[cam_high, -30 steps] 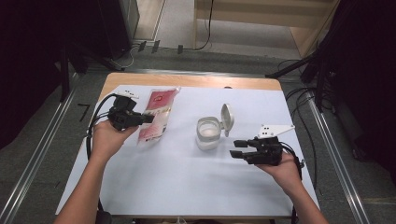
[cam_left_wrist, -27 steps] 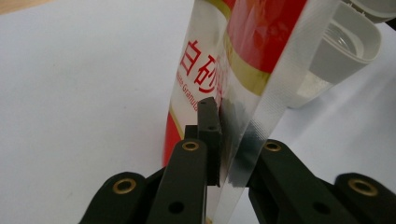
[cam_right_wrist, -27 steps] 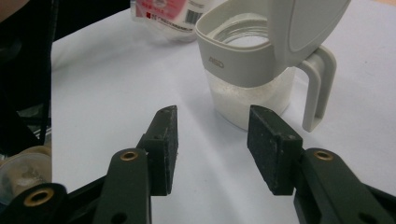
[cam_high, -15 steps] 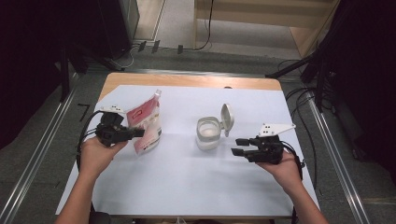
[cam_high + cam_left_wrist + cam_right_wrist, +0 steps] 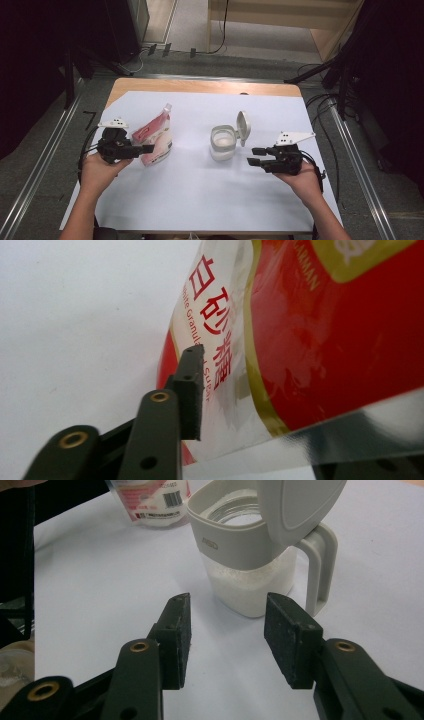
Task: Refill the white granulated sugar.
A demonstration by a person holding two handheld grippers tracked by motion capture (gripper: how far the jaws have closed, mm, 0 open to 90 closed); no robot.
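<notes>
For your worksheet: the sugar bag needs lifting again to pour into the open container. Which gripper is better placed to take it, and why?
Left. The left gripper sits right at the sugar bag, its jaws just opened around it. The right gripper waits open beside the container, away from the bag.

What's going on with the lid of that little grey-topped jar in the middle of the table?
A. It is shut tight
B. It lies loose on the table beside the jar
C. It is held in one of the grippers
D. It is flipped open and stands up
D: the jar has its hinged lid swung up above the open mouth, and white grains show inside in the right gripper view.
</notes>
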